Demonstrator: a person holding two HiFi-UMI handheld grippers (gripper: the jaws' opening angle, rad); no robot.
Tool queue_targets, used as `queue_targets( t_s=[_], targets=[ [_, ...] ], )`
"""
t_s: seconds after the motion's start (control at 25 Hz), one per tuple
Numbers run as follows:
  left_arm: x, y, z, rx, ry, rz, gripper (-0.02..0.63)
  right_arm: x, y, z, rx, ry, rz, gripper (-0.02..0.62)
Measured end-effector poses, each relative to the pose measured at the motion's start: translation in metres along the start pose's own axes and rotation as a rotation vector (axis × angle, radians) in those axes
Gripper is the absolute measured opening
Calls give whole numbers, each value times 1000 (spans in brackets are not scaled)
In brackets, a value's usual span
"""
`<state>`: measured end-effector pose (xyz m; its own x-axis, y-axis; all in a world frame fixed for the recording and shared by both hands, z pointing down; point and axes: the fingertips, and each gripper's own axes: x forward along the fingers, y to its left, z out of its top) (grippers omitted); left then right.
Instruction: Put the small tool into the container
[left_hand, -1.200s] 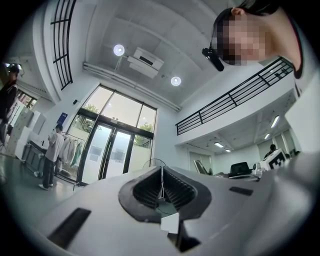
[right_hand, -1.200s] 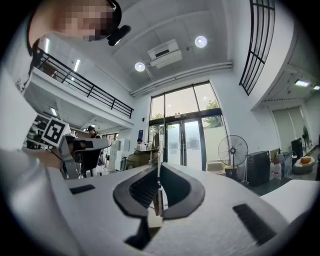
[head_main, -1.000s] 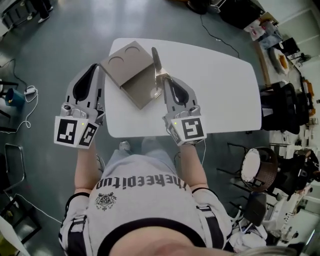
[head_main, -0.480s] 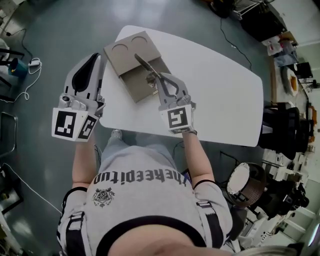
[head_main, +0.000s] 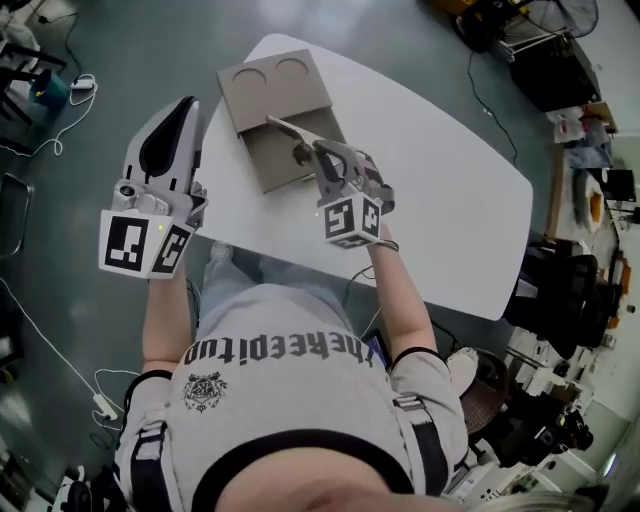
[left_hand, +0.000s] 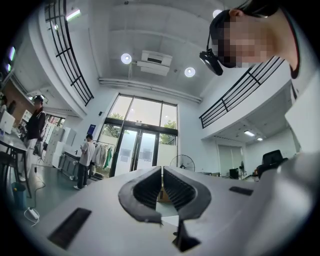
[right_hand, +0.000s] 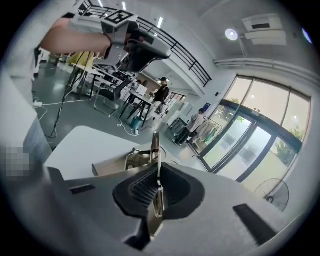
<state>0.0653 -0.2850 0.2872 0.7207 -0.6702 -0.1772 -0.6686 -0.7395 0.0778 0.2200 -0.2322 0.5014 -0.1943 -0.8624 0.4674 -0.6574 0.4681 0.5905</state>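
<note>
A taupe container (head_main: 268, 168) lies open on the white table (head_main: 430, 170), its lid (head_main: 275, 85) with two round dents folded back. My right gripper (head_main: 306, 152) hovers over the open tray, shut on a slim metal tool (head_main: 284, 130) that points to the far left. In the right gripper view the tool (right_hand: 155, 145) sticks out between the pressed pads of my right gripper (right_hand: 158, 172), above the container (right_hand: 112, 164). My left gripper (head_main: 188, 106) hangs off the table's left edge, shut and empty. In its own view the left gripper (left_hand: 162, 169) points up into the hall.
The table's near edge (head_main: 260, 240) runs just under both grippers. Cables (head_main: 60, 95) lie on the grey floor at left. Chairs and equipment (head_main: 560, 300) crowd the right side. Distant people (left_hand: 86, 160) stand by the glass doors.
The right gripper has carried the tool left, from the tray's right edge to above the tray, and the tool now points far left. The left gripper has stayed beside the table.
</note>
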Motion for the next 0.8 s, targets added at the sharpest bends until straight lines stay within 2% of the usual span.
queue_targets(
  t_s=[0.48,0.8],
  targets=[
    [-18,-9,-3,28,24,126,12,32,36,-39,-251,43,193,4],
    [-28,-9,-6,45,44,188,12,54,52,-64,-348,95,264,5]
  ],
)
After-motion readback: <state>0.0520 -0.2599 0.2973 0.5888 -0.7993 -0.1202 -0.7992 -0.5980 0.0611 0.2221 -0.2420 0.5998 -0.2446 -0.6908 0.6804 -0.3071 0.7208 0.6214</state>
